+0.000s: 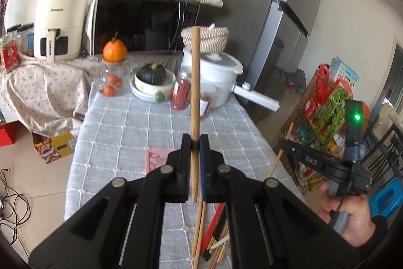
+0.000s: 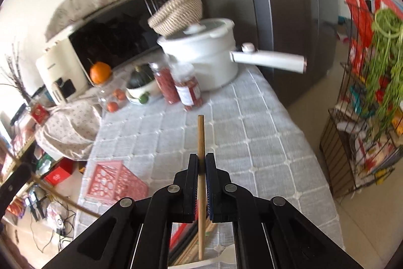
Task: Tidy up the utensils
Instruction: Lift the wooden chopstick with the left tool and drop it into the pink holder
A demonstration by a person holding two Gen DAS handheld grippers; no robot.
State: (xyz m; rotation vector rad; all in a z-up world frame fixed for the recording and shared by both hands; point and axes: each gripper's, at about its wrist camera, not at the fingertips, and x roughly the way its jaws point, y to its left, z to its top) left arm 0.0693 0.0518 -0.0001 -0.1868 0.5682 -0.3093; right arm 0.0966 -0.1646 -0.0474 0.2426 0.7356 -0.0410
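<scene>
My left gripper (image 1: 195, 141) is shut on a wooden chopstick (image 1: 195, 82) that stands upright above the table. My right gripper (image 2: 201, 163) is shut on another wooden chopstick (image 2: 201, 140), also upright. The right gripper also shows at the right of the left wrist view (image 1: 284, 143) with its chopstick (image 1: 279, 155). A loose pile of wooden, black and red chopsticks (image 1: 211, 238) lies on the grey checked tablecloth (image 1: 126, 138) under the left gripper; it also shows in the right wrist view (image 2: 186, 246). A pink plastic crate (image 2: 113, 180) sits at the table's left.
At the table's far end stand a white pot with a long handle (image 2: 209, 57) under a woven basket (image 2: 176, 14), two red-filled jars (image 2: 176, 87), a bowl with a green squash (image 1: 152, 78) and a glass jar with an orange (image 1: 113, 72). A wire rack (image 2: 360, 117) stands right.
</scene>
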